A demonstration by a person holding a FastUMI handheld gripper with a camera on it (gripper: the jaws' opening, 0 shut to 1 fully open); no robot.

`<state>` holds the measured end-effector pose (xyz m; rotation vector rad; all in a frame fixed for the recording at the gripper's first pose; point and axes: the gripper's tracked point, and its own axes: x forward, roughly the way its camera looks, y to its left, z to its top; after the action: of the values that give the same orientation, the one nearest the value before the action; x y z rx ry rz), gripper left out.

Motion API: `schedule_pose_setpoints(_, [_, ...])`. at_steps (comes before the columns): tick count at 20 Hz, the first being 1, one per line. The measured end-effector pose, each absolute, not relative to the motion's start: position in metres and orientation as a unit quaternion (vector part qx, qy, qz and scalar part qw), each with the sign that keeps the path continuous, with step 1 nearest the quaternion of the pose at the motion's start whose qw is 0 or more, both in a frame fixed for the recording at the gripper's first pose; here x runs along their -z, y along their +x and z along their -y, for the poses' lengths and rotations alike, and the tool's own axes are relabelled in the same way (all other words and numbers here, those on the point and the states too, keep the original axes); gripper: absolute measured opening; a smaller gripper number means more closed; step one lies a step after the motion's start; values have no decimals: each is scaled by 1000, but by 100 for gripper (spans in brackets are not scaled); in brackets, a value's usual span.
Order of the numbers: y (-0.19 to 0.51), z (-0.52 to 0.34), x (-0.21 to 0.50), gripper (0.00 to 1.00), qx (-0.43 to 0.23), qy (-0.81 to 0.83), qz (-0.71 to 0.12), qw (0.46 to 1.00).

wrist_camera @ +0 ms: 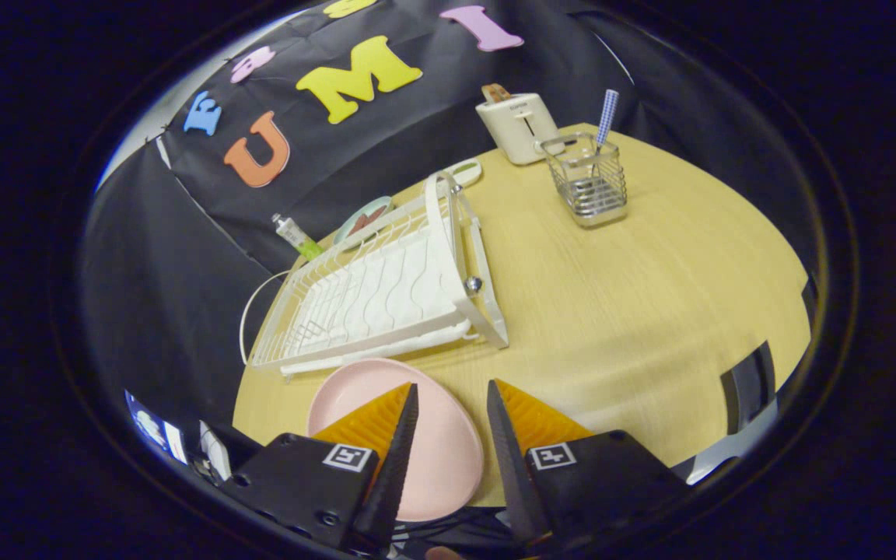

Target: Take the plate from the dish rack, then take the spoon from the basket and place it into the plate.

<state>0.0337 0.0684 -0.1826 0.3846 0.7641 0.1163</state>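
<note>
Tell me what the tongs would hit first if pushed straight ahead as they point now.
Likely the pink plate lying flat on the table under the open tongs; if they clear it, the white dish rack just beyond. Depth is unclear.

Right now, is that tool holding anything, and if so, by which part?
Nothing is held. The gripper is open, its fingers apart over the pink plate, which lies flat on the table before the dish rack.

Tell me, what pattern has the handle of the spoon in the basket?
A blue and white check, seen in the gripper view on the spoon standing in the basket.
</note>
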Motion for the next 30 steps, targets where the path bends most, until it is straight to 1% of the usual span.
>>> schedule_pose_setpoints(2, [35, -58, 164, 65, -49, 157, -331, 929])
schedule_pose_setpoints(4, [35, -44, 143, 75, -39, 132, -288, 948])
schedule_pose_setpoints(6, [34, -31, 122, 89, -29, 108, -250, 962])
schedule_pose_setpoints(7, [32, -25, 111, 93, -25, 96, -232, 968])
schedule_pose_setpoints(10, [27, -8, 78, 94, -22, 55, -177, 982])
schedule_pose_setpoints(12, [28, 13, 60, 94, -9, 27, -133, 991])
schedule_pose_setpoints(15, [32, 41, 55, 95, 4, 9, -98, 995])
schedule_pose_setpoints(21, [78, 106, 74, 95, 16, 6, -88, 996])
schedule_pose_setpoints(26, [151, 142, 90, 95, 9, 25, -99, 995])
schedule_pose_setpoints(30, [207, 152, 108, 93, 0, 22, -128, 992])
